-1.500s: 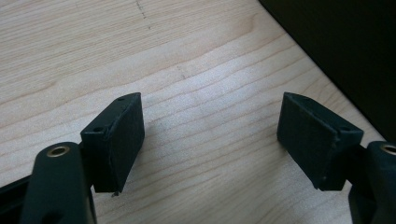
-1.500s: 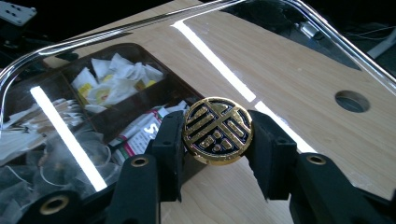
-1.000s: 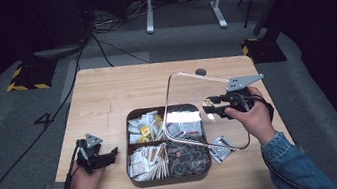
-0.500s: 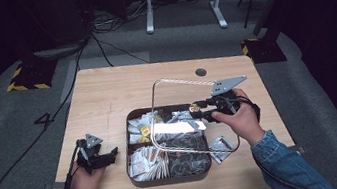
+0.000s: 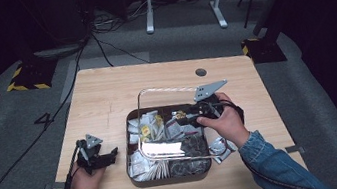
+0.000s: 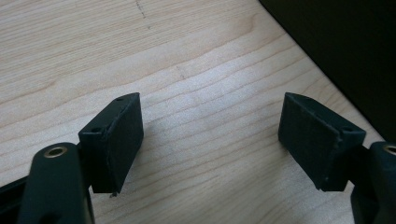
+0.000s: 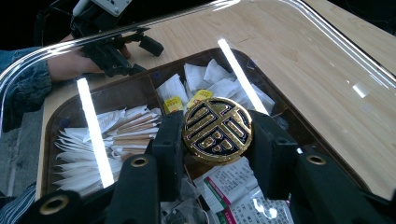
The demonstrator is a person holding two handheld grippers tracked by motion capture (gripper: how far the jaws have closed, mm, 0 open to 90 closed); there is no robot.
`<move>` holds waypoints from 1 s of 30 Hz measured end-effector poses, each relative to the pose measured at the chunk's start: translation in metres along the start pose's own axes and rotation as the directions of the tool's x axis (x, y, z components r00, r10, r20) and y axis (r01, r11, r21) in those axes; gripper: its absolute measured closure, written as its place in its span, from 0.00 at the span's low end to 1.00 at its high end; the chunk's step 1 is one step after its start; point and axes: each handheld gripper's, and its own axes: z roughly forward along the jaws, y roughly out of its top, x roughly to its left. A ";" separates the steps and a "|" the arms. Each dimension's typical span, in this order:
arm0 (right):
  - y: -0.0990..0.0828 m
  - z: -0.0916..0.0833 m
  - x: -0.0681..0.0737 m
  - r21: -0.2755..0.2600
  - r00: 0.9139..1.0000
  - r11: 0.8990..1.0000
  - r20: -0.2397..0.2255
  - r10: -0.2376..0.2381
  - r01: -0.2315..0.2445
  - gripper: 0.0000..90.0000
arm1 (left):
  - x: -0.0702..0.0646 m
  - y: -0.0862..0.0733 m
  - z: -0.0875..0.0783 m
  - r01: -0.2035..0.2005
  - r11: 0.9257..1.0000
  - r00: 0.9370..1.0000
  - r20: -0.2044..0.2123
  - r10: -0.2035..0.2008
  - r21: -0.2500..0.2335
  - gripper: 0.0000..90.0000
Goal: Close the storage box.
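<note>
Tongs in the right hand pinched the gold knob of a clear lid, held flat over the tray, knob facing up. Glare hid most of the lid's outline. Left tongs gaped wide, holding nothing, over bare table.

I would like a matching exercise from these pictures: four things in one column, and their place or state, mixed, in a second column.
Things
1. left tongs
2. right tongs
3. clear lid
4. tray

Place or state
A. holds sachets and packets in compartments
B. open over bare wood
C. shut on the gold and black knob
D. carried tilted above the tray

Pairs: 1-B, 2-C, 3-D, 4-A
</note>
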 end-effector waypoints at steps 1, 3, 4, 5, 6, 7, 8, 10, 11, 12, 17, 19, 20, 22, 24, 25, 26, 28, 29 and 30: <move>0.000 0.002 0.000 0.002 1.000 1.000 -0.003 -0.001 0.001 0.65 | 0.000 0.000 0.000 0.001 1.000 1.000 0.000 -0.001 -0.001 0.25; -0.001 0.007 0.001 0.007 1.000 1.000 -0.009 -0.003 0.003 0.65 | 0.000 0.000 0.000 -0.001 1.000 1.000 -0.001 0.001 -0.002 0.25; -0.001 0.010 0.002 0.011 1.000 1.000 -0.011 -0.004 0.004 0.65 | 0.000 0.000 0.000 0.000 1.000 1.000 -0.001 0.000 -0.002 0.25; -0.001 0.013 0.003 0.015 1.000 1.000 -0.014 -0.002 0.003 0.65 | 0.000 0.000 0.000 0.000 1.000 1.000 -0.002 0.000 -0.002 0.25; -0.002 0.015 0.003 0.019 1.000 1.000 -0.018 -0.005 0.005 0.65 | 0.000 0.000 0.000 -0.001 1.000 1.000 -0.002 0.001 -0.002 0.25; -0.002 0.015 0.003 0.019 1.000 1.000 -0.018 -0.005 0.005 0.65 | 0.000 0.000 0.000 -0.001 1.000 1.000 -0.002 0.001 -0.002 0.25; -0.003 0.022 0.005 0.029 1.000 1.000 -0.030 -0.007 0.008 0.65 | 0.000 0.000 0.000 0.000 1.000 1.000 -0.002 0.000 -0.002 0.25; -0.004 0.027 0.006 0.038 0.999 0.999 -0.036 -0.015 0.016 0.65 | 0.000 0.000 0.000 0.000 1.000 1.000 -0.002 0.000 -0.002 0.25; -0.004 0.027 0.006 0.038 0.999 0.999 -0.036 -0.015 0.016 0.65 | 0.000 0.000 0.000 0.000 1.000 1.000 -0.002 0.000 -0.002 0.25; -0.004 0.030 0.007 0.041 0.999 0.999 -0.039 -0.018 0.020 0.65 | 0.000 0.000 0.000 0.000 1.000 1.000 -0.002 0.000 -0.002 0.25; -0.012 0.046 0.012 0.080 0.998 0.997 -0.052 -0.018 0.022 0.65 | 0.000 0.000 0.000 0.000 1.000 1.000 -0.002 0.000 -0.002 0.25; -0.013 0.049 0.014 0.085 0.999 0.996 -0.050 -0.018 0.022 0.65 | 0.000 0.000 0.000 0.000 1.000 1.000 -0.002 0.000 -0.002 0.25; -0.013 0.049 0.014 0.085 0.999 0.996 -0.050 -0.018 0.022 0.65 | 0.000 0.000 0.000 0.000 1.000 1.000 -0.002 0.000 -0.002 0.25; -0.015 0.055 0.016 0.093 0.998 0.995 -0.053 -0.019 0.023 0.65 | 0.000 0.000 0.000 0.000 1.000 1.000 -0.002 0.000 -0.002 0.25; -0.016 0.056 0.016 0.097 0.998 0.995 -0.053 -0.019 0.024 0.65 | 0.000 0.000 0.000 -0.001 1.000 1.000 -0.002 0.001 -0.002 0.25; -0.017 0.058 0.017 0.101 0.999 0.995 -0.049 -0.022 0.027 0.65 | 0.000 0.000 0.000 -0.001 1.000 1.000 -0.002 0.000 -0.002 0.25; -0.017 0.059 0.018 0.104 0.999 0.994 -0.049 -0.023 0.028 0.65 | 0.000 0.000 0.000 0.000 1.000 1.000 -0.002 0.000 -0.002 0.25; -0.018 0.061 0.020 0.106 0.999 0.994 -0.046 -0.023 0.028 0.65 | 0.000 0.000 0.000 -0.001 1.000 1.000 -0.002 0.001 -0.002 0.25; -0.019 0.062 0.020 0.108 0.999 0.994 -0.045 -0.022 0.027 0.65 | 0.000 0.000 0.000 -0.001 1.000 1.000 -0.002 0.001 -0.002 0.25; -0.019 0.062 0.020 0.108 0.999 0.994 -0.045 -0.022 0.027 0.65 | 0.000 0.000 0.000 0.000 1.000 1.000 -0.001 0.000 -0.002 0.25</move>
